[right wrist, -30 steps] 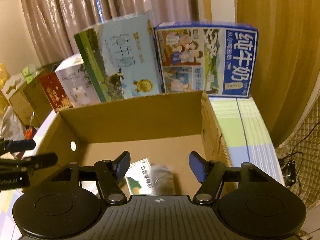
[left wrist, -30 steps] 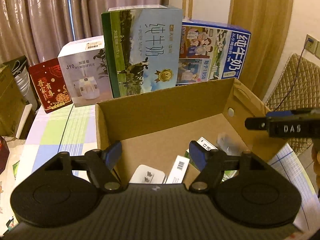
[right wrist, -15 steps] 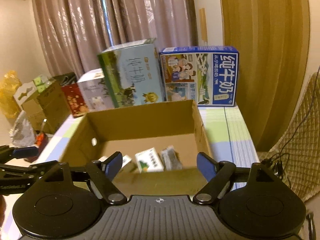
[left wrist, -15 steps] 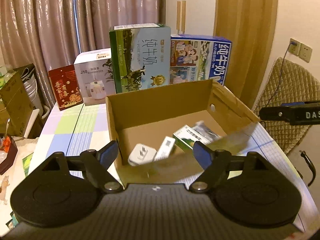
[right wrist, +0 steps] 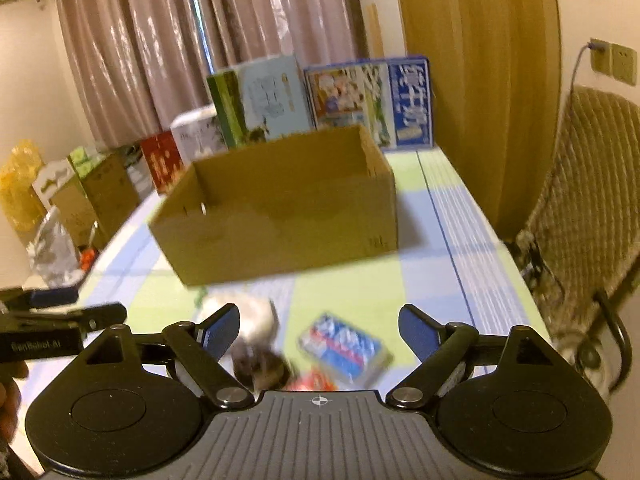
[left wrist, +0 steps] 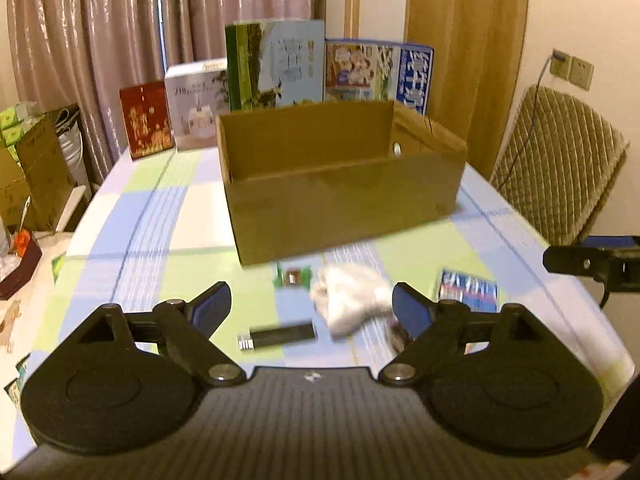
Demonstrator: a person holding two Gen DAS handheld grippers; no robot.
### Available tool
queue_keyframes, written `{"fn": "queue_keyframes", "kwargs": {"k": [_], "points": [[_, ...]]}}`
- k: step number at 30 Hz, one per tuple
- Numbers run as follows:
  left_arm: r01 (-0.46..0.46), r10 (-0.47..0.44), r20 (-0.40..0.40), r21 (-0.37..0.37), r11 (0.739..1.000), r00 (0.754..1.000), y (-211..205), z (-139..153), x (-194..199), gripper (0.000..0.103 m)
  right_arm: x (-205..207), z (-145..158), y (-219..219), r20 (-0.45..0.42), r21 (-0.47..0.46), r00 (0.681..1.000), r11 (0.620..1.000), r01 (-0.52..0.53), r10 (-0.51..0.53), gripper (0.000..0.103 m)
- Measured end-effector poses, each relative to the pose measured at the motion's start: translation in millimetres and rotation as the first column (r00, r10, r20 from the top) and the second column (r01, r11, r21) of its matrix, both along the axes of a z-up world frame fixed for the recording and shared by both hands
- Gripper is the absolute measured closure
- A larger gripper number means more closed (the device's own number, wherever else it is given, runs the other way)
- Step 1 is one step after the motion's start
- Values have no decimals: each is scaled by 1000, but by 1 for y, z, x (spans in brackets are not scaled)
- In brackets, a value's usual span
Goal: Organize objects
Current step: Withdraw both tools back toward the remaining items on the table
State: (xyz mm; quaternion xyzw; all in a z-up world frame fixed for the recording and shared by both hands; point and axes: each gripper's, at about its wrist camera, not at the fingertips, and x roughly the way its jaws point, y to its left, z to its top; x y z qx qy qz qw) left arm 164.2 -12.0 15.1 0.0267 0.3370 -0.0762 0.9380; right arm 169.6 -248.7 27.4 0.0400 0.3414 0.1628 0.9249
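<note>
Right, both grippers, left (left wrist: pixel 312 306) & right (right wrist: pixel 319 326), hover w/ jaws wide open, nothing held. Nearest, approx 12 o'clock of the left one: black stick (left wrist: pixel 276 336), white wad (left wrist: pixel 348 294), green tag (left wrist: pixel 293 276); blue pack (left wrist: pixel 467 291) at 2 o'clock on the table (left wrist: pixel 160 216). Wad looks soft, light: prob pinch its bulk. Stick looks stiff, maybe slick: grip across mid. Pack looks flat, rigid: take by edges. Farther at 12: box (left wrist: pixel 340 204), cartons (left wrist: pixel 276 64) behind.
</note>
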Motion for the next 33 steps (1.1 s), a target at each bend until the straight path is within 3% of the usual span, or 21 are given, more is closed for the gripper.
{"fn": "queue_keyframes", "kwargs": {"k": [7,12,15,20,29,33], "points": [[3,-3,-31,-9,1000,1000,-2,-36,-19,18,-13,-46,-4,-71,20,996,998,56,-55,19],[38,-38,-48,-8,999,998,-7,-51,-16,18,-18,-54,6,-17,-30,999,999,37,-38,19],[34,-35,-73,-18,999,997,-9,-60,-14,18,-16,-64,5,-36,-23,998,999,43,-44,21],[37,-38,-75,-17,999,996,-15,-66,-10,18,-6,-75,8,-86,-2,995,998,55,-55,40],[-1,0,-90,-11,1000,996,-11,-74,3,18,14,-102,20,-181,22,982,998,63,-58,54],[-5,3,-98,-19,1000,995,-9,-76,6,18,23,-105,25,-183,32,981,997,74,-67,56]]}}
